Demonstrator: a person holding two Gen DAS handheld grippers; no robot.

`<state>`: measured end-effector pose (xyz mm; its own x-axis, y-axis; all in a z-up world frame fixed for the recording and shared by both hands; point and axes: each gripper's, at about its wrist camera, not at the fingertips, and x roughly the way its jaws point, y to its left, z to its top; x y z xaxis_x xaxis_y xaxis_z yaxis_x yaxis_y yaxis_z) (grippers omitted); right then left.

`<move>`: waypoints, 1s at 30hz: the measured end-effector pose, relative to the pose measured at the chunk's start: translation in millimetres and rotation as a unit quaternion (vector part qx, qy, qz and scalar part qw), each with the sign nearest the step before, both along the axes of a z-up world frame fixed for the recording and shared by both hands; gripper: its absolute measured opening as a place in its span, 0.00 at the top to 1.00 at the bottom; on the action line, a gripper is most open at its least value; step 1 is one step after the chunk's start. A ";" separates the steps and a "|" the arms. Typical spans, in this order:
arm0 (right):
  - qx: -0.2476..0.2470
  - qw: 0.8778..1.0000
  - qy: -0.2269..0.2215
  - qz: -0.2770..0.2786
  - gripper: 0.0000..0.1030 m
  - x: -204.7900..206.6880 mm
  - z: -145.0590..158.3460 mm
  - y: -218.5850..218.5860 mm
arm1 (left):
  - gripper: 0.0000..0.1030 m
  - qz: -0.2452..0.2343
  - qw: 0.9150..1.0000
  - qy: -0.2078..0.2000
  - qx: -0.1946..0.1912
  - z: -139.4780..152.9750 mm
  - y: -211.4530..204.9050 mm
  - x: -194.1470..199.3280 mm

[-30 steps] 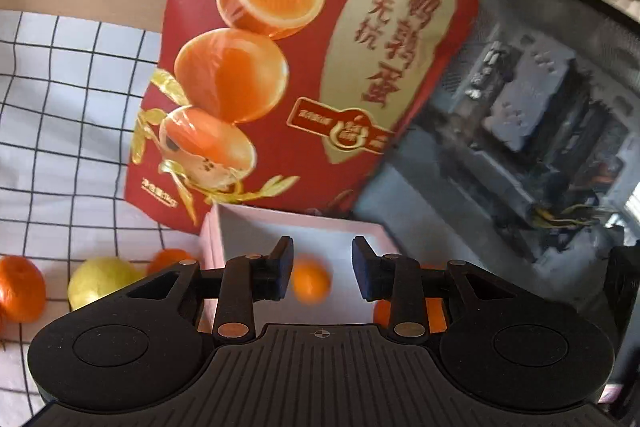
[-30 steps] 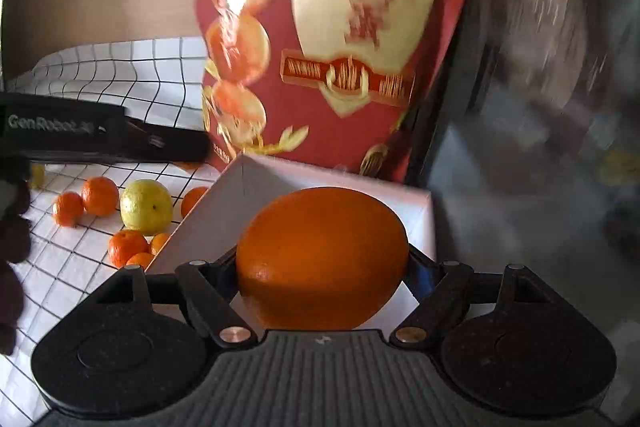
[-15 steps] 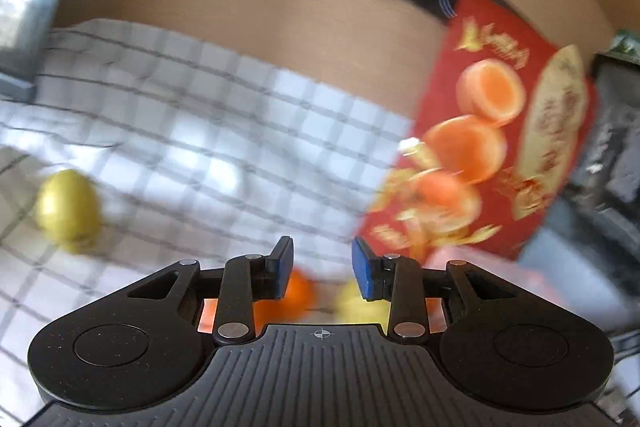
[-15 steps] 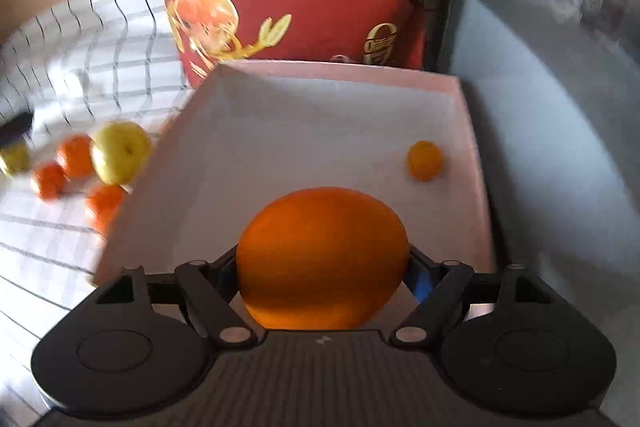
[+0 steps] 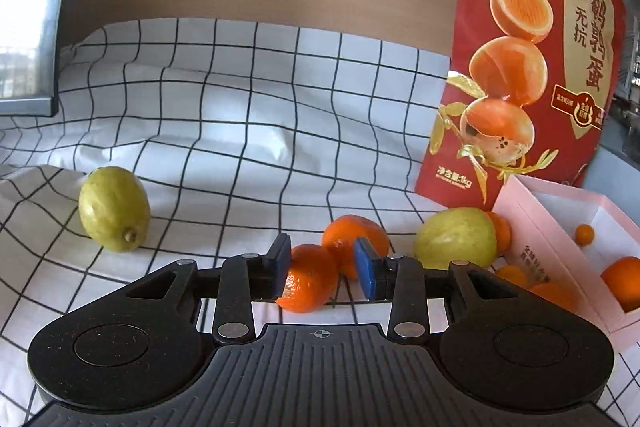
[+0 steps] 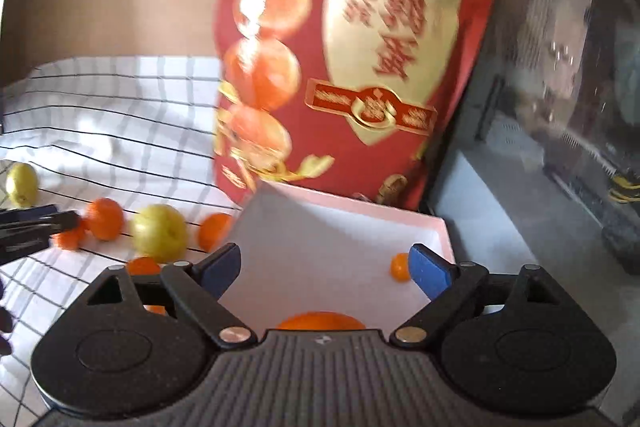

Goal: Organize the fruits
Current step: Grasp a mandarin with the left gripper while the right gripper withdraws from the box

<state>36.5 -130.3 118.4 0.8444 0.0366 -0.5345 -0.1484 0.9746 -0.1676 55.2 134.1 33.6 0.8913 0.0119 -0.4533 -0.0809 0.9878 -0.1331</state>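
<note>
My left gripper (image 5: 324, 271) hangs low over the checked cloth (image 5: 240, 115), its jaws narrow and opening. A mandarin (image 5: 308, 281) lies just beyond the tips, partly between them, and neither pad presses it. A second mandarin (image 5: 352, 241) sits behind it. My right gripper (image 6: 326, 263) stands wide over the pink box (image 6: 360, 205), jaws still opening, with nothing between them. The big orange (image 6: 320, 321) rests on the box floor under it, and a small kumquat (image 6: 400, 267) lies farther in. The left wrist view shows the box (image 5: 532, 227) at the right, with that orange (image 5: 622, 281) inside.
One lemon (image 5: 114, 209) lies far left, and a yellow-green fruit (image 5: 456, 237) sits against the box with small oranges around it. A tall red snack bag (image 5: 520, 67) stands behind the box. A dark computer case (image 6: 560, 87) stands to the right.
My right gripper has let go of the big orange, which now lies in the box. My left gripper swung left from the box, down to the loose mandarins, and its jaws widened a little.
</note>
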 end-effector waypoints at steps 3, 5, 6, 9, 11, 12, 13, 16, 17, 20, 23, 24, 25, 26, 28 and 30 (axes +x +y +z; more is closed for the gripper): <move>0.013 0.999 -0.027 0.020 0.11 -22.7 -4.8 12.1 | 0.63 0.017 1.000 0.005 0.015 -1.9 0.7 0.8; 0.031 0.998 -0.042 0.037 0.11 -37.2 -10.7 15.2 | 0.62 0.032 0.999 0.014 0.031 -3.3 1.0 2.8; 0.039 0.997 -0.050 0.047 0.11 -44.4 -16.6 17.2 | 0.59 0.038 0.999 0.019 0.033 -4.4 1.9 4.2; 0.062 0.992 -0.078 0.079 0.11 -70.1 -30.5 25.3 | 0.57 0.047 0.998 0.031 0.027 -7.8 6.9 7.5; 0.063 0.989 -0.091 0.097 0.11 -83.5 -39.0 34.2 | 0.56 0.043 0.998 0.038 0.015 -10.7 10.6 9.6; 0.063 0.988 -0.095 0.106 0.11 -88.3 -44.0 38.6 | 0.55 0.040 0.998 0.041 0.008 -11.9 12.0 10.1; 0.062 0.987 -0.095 0.117 0.11 -90.6 -49.7 42.8 | 0.56 0.039 0.998 0.041 0.002 -12.3 14.0 10.2; 0.059 0.987 -0.078 0.130 0.11 -96.1 -64.2 53.5 | 0.58 0.042 0.998 0.042 -0.024 -10.9 19.8 7.9; 0.053 0.987 -0.069 0.135 0.11 -94.3 -65.2 55.8 | 0.58 0.042 0.998 0.043 -0.036 -10.4 21.4 6.5; 0.057 0.986 -0.063 0.140 0.10 -94.3 -66.5 56.1 | 0.58 0.031 0.996 0.047 -0.066 -10.3 20.4 -1.6; 0.057 0.987 -0.042 0.142 0.10 -88.9 -69.9 57.3 | 0.58 0.017 0.994 0.040 -0.100 -10.2 19.5 -22.8; 0.059 0.987 -0.038 0.143 0.10 -87.6 -70.7 57.3 | 0.58 0.013 0.993 0.033 -0.109 -9.6 19.9 -31.2; 0.062 0.987 -0.031 0.146 0.10 -85.9 -71.4 57.3 | 0.58 0.009 0.993 0.023 -0.117 -8.7 20.5 -40.6; 0.063 0.987 -0.024 0.148 0.10 -84.5 -72.6 58.0 | 0.58 0.006 0.992 0.012 -0.124 -7.7 21.8 -49.3; 0.064 0.986 -0.009 0.151 0.10 -80.6 -74.6 58.6 | 0.58 0.011 0.990 -0.004 -0.138 -5.9 26.2 -59.8; 0.067 0.986 0.010 0.154 0.10 -74.9 -76.5 58.6 | 0.58 0.024 0.989 -0.009 -0.147 -6.0 32.3 -62.6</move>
